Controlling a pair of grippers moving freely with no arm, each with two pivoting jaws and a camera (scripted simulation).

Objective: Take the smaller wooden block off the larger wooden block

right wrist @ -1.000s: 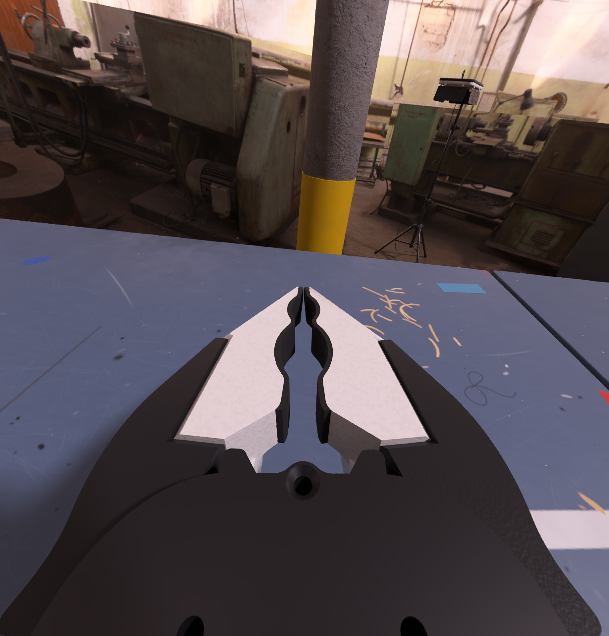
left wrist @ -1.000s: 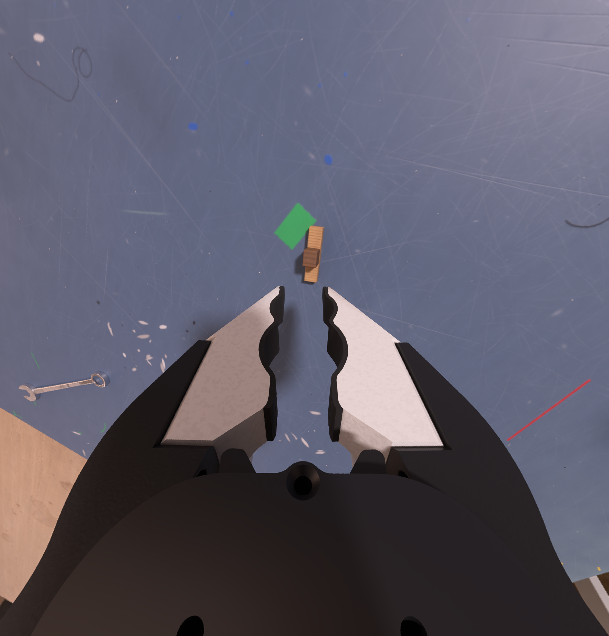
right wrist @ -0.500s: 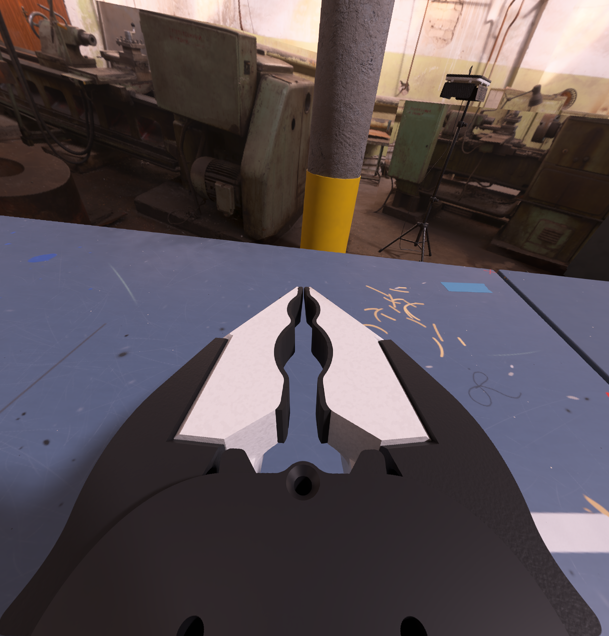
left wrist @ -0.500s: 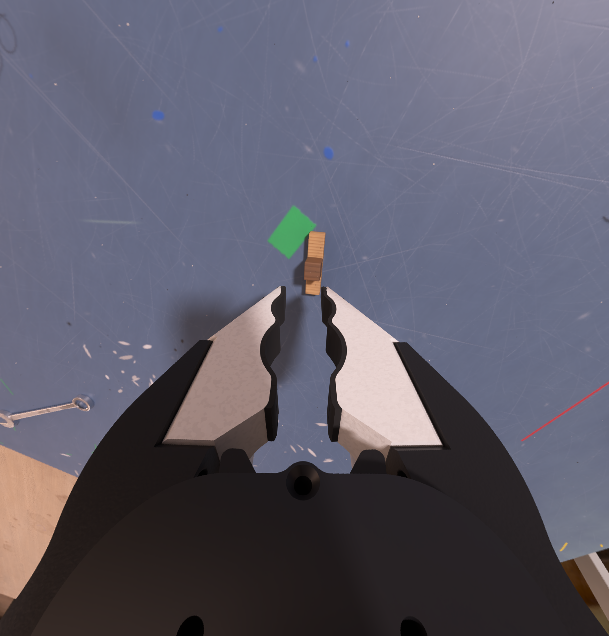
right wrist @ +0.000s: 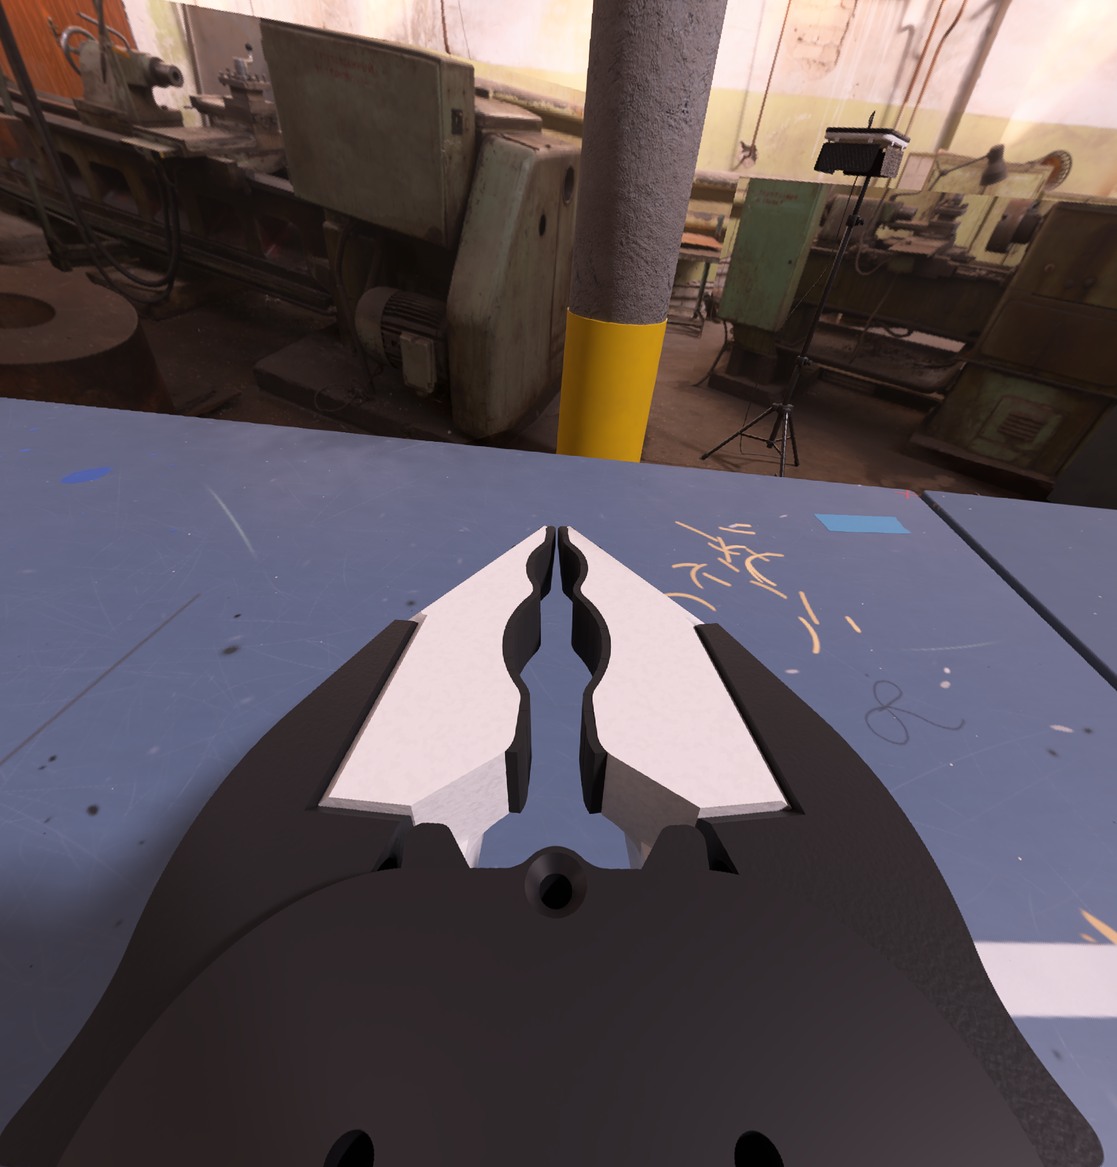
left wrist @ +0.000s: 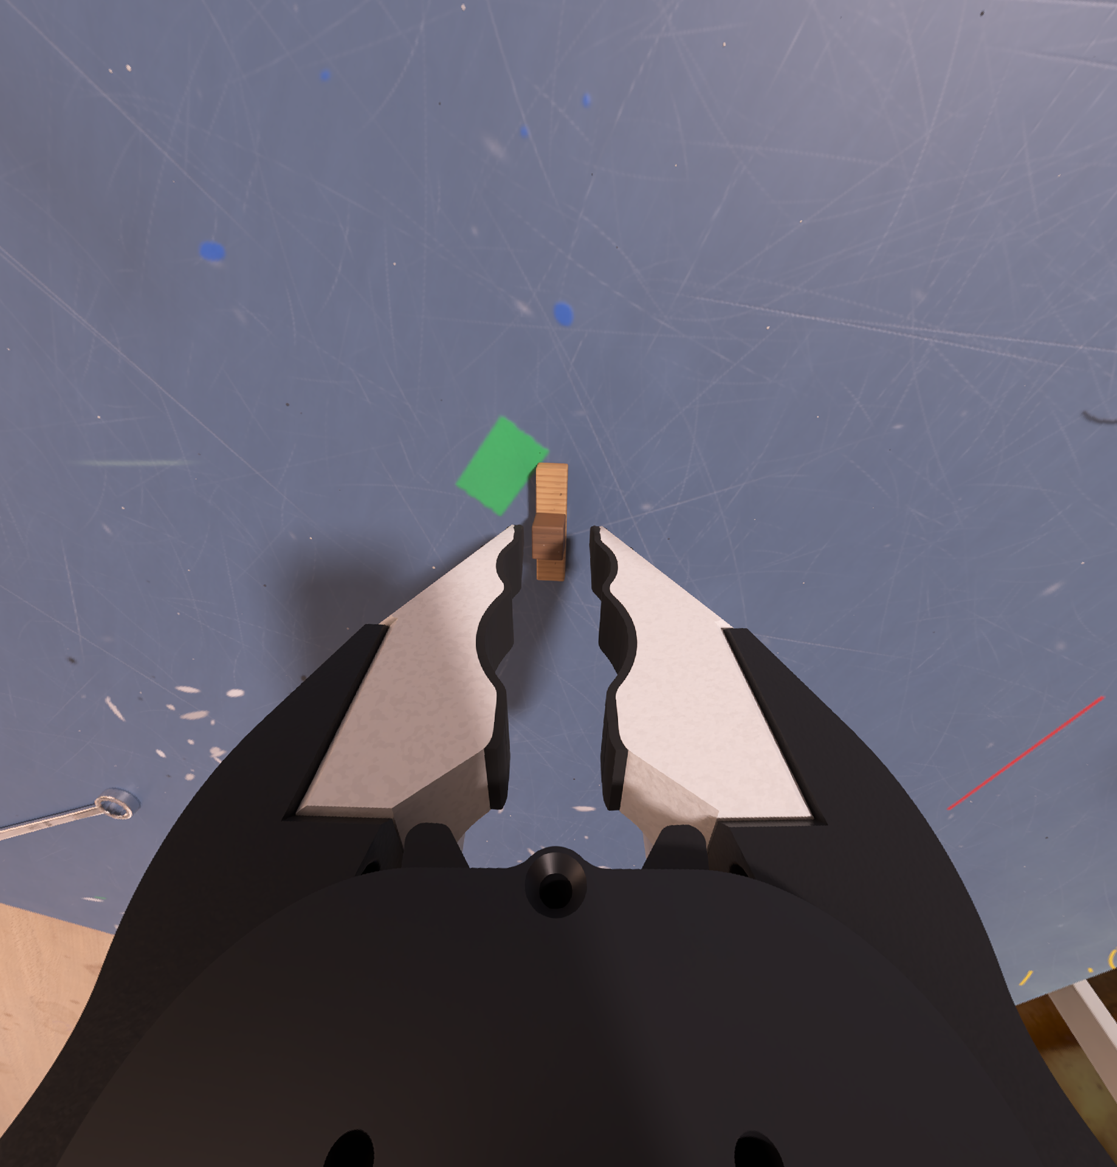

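Straddling one smaller block atop one larger block, left tool wide; right tool closed, empty

Scratched blue-grey tabletop, grey concrete pillar with yellow base band behind its far edge, green lathe cabinet left of the pillar, tripod stand and green machines right, pale sunlit wall behind.

The larger wooden block is covered across its middle by the smaller wooden block. The wrench is cut off at the left edge. The wooden board runs off the lower left corner. Whether the left gripper touches either block cannot be determined.
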